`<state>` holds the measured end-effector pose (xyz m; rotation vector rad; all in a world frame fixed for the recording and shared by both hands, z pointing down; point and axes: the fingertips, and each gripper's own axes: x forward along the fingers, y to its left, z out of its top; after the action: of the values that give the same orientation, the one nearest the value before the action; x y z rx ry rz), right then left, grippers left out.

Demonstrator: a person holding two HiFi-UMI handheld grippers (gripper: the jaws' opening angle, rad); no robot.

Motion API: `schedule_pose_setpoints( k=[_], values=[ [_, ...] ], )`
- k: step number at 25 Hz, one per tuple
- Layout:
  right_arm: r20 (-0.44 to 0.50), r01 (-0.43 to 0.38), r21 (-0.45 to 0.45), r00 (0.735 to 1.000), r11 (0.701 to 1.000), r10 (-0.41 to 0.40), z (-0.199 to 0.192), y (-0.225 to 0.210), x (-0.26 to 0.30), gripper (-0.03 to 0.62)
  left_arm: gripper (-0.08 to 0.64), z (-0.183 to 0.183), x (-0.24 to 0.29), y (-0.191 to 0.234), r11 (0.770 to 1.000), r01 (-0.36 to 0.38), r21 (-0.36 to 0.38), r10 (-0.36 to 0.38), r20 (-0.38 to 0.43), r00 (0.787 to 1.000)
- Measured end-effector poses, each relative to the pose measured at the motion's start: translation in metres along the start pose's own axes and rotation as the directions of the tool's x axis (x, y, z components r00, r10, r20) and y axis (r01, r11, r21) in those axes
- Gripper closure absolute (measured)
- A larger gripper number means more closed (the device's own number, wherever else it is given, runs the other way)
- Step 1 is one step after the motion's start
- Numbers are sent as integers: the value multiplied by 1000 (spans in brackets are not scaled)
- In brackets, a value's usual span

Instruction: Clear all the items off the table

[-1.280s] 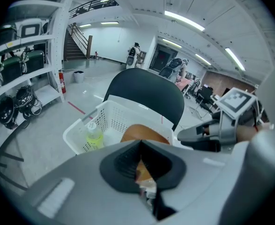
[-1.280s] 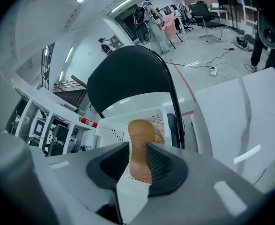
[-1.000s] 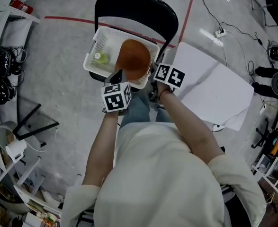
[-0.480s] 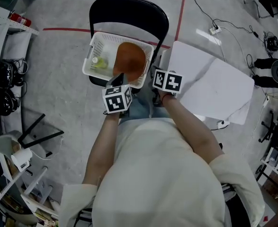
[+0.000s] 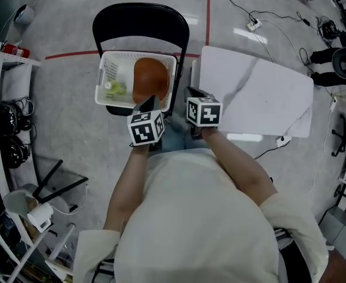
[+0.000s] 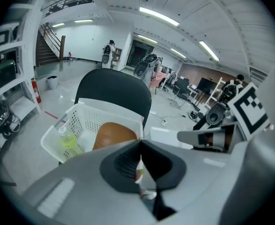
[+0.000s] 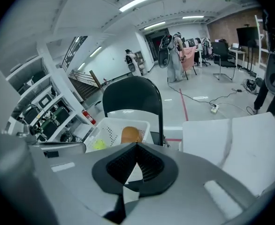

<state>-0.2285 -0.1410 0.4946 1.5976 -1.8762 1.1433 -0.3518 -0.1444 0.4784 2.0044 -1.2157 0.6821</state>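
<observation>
Your bench [image 5: 267, 99] shows nothing on its visible top, so the clearing looks finished or close to it. The brown round item [image 5: 150, 80] and a small yellow-green bottle [image 5: 115, 88] lie in the white basket [image 5: 105, 69] on the black chair [image 5: 138, 13]. Your left gripper [image 5: 148, 102] and right gripper [image 5: 192, 92] hover near the basket, their jaws clenched on nothing.

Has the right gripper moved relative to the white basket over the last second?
Yes. The right gripper has drawn back slightly from the white basket, toward the person.
</observation>
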Motion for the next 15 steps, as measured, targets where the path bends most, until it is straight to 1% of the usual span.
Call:
schedule_pose_setpoints(
  k=[4,9,15],
  values=[
    [48,23,-13,999,1000,-22,-6,-13,-16,594,552,1,4,-20,998,41,37,-41,3,999],
    [90,51,41,994,998,-54,-22,-33,-46,594,552,-8,2,-49,992,82,91,-81,-6,997],
    [127,105,120,985,987,-120,-57,-58,-91,594,552,-32,-11,-91,980,140,142,-138,-24,990]
  ],
)
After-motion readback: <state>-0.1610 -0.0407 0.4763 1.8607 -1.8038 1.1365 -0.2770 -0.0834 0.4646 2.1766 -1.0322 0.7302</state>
